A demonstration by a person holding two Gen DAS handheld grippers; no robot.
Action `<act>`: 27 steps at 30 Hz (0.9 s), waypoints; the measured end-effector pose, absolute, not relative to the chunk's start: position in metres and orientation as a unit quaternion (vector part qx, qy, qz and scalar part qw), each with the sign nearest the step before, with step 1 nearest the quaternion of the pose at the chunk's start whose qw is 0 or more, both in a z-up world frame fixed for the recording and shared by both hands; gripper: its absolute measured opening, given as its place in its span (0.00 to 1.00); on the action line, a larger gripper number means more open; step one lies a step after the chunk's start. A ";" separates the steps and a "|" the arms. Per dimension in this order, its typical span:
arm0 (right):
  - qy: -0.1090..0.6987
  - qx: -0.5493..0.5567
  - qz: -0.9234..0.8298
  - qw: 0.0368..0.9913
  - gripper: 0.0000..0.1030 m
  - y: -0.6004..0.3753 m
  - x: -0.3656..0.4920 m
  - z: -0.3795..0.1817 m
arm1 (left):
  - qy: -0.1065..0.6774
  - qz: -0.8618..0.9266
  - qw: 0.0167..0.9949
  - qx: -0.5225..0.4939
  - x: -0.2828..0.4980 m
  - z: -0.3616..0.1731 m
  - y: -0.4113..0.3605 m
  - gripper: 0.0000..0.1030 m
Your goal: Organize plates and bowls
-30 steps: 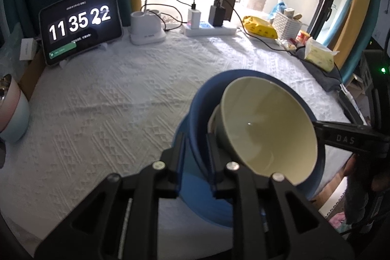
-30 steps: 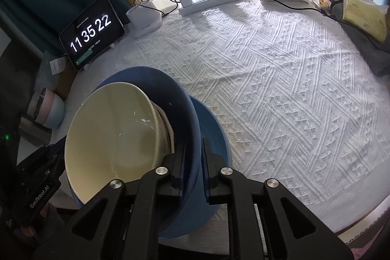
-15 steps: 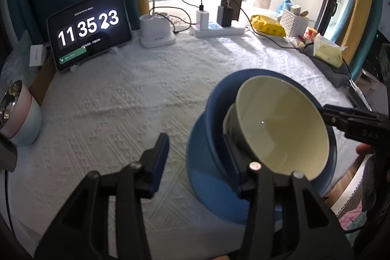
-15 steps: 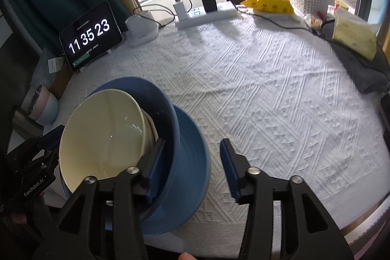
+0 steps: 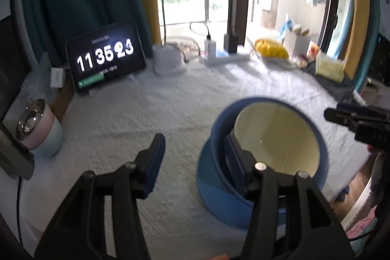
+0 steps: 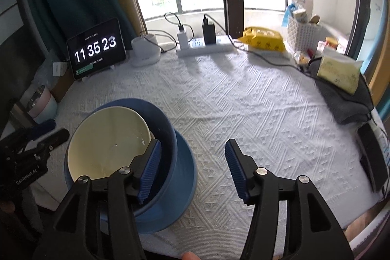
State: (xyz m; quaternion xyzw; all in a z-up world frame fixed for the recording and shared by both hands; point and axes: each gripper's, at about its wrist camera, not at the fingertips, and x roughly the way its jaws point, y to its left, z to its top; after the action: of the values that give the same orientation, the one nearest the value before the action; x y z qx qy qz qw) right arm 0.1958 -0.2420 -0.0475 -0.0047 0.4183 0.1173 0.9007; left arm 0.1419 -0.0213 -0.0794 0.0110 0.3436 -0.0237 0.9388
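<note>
A cream bowl (image 5: 275, 138) (image 6: 109, 140) sits nested in a blue bowl (image 5: 219, 128) (image 6: 168, 133), which stands on a blue plate (image 5: 217, 199) (image 6: 187, 177) at the table's near edge. My left gripper (image 5: 193, 145) hangs just above the stack's left side, its jaws opening. The blue bowl's wall is near its right finger, and no pad presses on it. My right gripper (image 6: 192, 150) hovers over the stack's right side, jaws opening too. Its left finger is over the bowl's rim without touching. Each gripper shows in the other's view: the right gripper (image 5: 353, 116), the left gripper (image 6: 36, 145).
The table (image 6: 243, 101) has a white textured cloth. At the back stand a tablet clock (image 6: 96, 49), a white lamp base (image 6: 145, 50), a power strip (image 6: 204, 46) with cables and a yellow packet (image 6: 263, 38). A pink-and-white cup (image 6: 41, 101) is left; grey cloth (image 6: 346, 99) right.
Both grippers were shut on the blue bowl's rim, one on each side. They have let go, opened wide and risen a little, and the stack has stayed on the table.
</note>
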 end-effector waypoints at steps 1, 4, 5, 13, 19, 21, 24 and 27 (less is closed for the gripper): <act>0.412 -0.005 0.118 0.904 0.57 -0.243 0.194 -0.044 | 0.332 -0.023 0.943 0.009 0.139 -0.075 -0.021 0.51; 0.386 -0.013 0.118 0.915 0.57 -0.242 0.186 -0.033 | 0.286 -0.017 0.958 0.019 0.129 -0.060 -0.020 0.52; 0.377 -0.015 0.118 0.919 0.57 -0.242 0.183 -0.029 | 0.268 -0.013 0.963 0.029 0.125 -0.054 -0.022 0.52; 0.295 -0.046 0.112 0.948 0.57 -0.239 0.159 0.006 | 0.226 -0.034 0.973 0.028 0.111 -0.029 -0.026 0.58; 0.262 -0.056 0.113 0.957 0.57 -0.239 0.146 0.023 | 0.194 -0.050 0.980 0.020 0.099 -0.009 -0.031 0.61; 0.256 -0.054 0.113 0.958 0.57 -0.240 0.143 0.028 | 0.180 -0.065 0.981 0.010 0.094 -0.001 -0.031 0.65; 0.243 -0.051 0.112 0.962 0.57 -0.242 0.137 0.036 | 0.166 -0.067 0.984 0.002 0.088 0.008 -0.032 0.71; 0.230 -0.051 0.112 0.965 0.57 -0.243 0.131 0.043 | 0.158 -0.071 0.985 -0.006 0.083 0.017 -0.033 0.72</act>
State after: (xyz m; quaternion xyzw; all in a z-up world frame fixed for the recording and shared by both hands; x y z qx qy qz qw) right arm 0.1306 -0.2432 0.0433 -0.0514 0.2305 0.1118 0.9653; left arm 0.0835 -0.0328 0.0166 -0.0060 0.1585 -0.0705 0.9848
